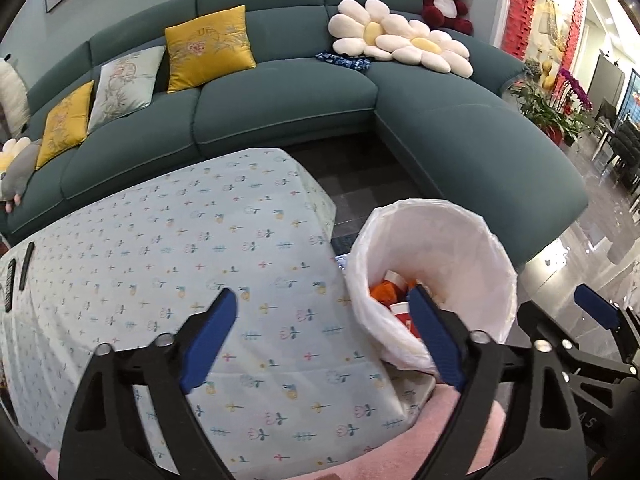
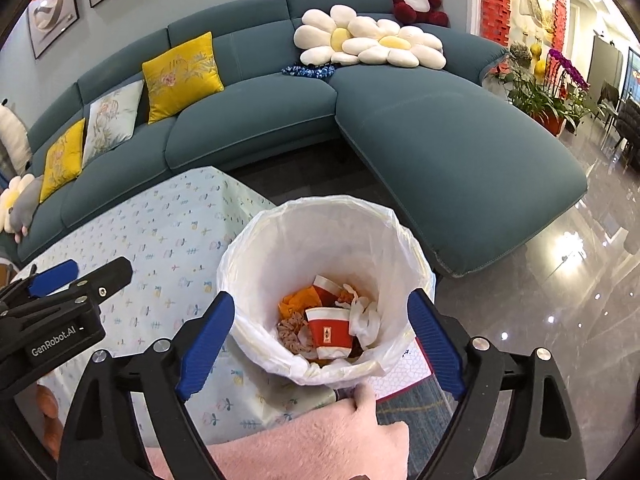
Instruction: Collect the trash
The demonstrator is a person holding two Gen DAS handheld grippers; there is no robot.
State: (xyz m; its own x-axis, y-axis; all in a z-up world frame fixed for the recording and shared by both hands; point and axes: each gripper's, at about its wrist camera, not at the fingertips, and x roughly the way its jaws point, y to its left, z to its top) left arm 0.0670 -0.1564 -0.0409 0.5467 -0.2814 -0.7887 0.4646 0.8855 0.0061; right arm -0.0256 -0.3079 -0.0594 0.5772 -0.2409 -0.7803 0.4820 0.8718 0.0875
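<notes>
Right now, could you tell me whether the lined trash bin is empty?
No: the trash bin holds a red paper cup, crumpled tissue and orange scraps.

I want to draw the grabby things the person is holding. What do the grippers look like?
Each gripper is made of black plastic arms shaped like open triangles, joined with round silver bolts. The left gripper and the right gripper both end in two flat blue fingers with a ribbed surface. The left one has "GenRobot.AI" in white letters on its black side.

Open bin (image 2: pixel 328 280) mouth, table (image 2: pixel 168 240) alongside
</notes>
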